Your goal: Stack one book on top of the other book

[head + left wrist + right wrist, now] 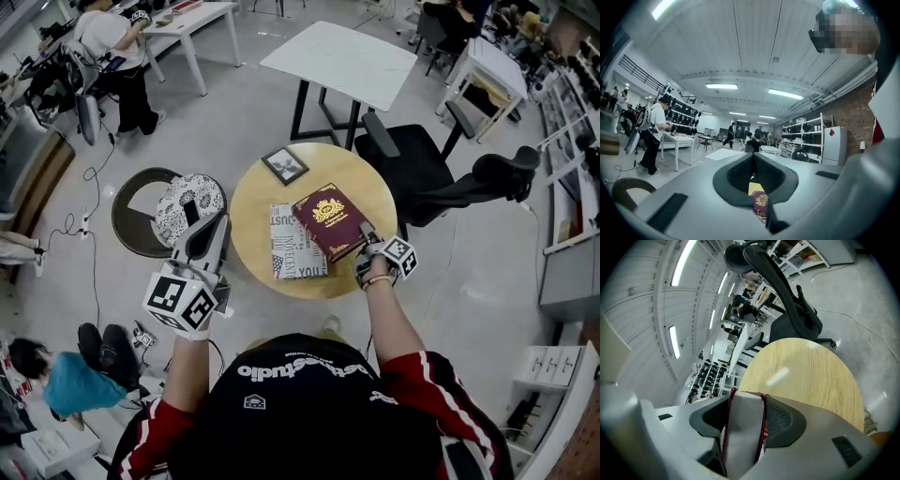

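A dark red book (328,219) with a gold crest is lifted at a tilt over the round wooden table (253,202). Its left corner overlaps a white book (296,246) printed with black lettering, which lies flat. My right gripper (367,247) is shut on the red book's near right corner. In the right gripper view the page edge (740,437) fills the gap between the jaws of the right gripper (745,401). My left gripper (203,246) hangs off the table's left side, shut and holding nothing. Past its closed left gripper (753,157) tips, the red book (761,202) shows.
A small framed picture (284,165) lies at the table's far edge. A stool with a patterned cushion (188,205) stands to the left, a black office chair (419,169) to the right, and a white table (342,61) behind. People work at desks farther off.
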{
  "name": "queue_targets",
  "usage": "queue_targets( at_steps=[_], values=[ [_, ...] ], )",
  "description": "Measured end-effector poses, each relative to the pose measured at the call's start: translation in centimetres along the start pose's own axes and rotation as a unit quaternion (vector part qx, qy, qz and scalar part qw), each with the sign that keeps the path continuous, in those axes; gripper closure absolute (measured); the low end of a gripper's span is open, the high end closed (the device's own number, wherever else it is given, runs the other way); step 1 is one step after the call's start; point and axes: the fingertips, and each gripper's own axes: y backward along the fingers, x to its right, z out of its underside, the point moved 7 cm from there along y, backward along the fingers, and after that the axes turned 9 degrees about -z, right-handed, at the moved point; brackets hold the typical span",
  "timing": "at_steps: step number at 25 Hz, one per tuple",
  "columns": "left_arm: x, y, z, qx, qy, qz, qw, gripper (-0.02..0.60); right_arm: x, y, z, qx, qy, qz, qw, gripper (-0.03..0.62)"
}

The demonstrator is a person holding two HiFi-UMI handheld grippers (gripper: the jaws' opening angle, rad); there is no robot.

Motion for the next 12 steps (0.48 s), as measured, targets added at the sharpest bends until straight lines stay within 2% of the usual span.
queue_targets(
  at_steps=[4, 12],
  values=[
    [0.0, 0.3, 0.2, -0.003, -0.001, 0.000, 1.0000, 0.565, 0.3, -0.2, 1.0, 0.001, 0.004, -0.002, 1.000, 0.345],
    [-0.8, 0.8, 0.2, -0.005, -0.001, 0.005, 1.0000, 0.565, 0.8, 0.3, 3.6, -0.054, 0.019, -0.003, 0.998, 0.340]
  ],
)
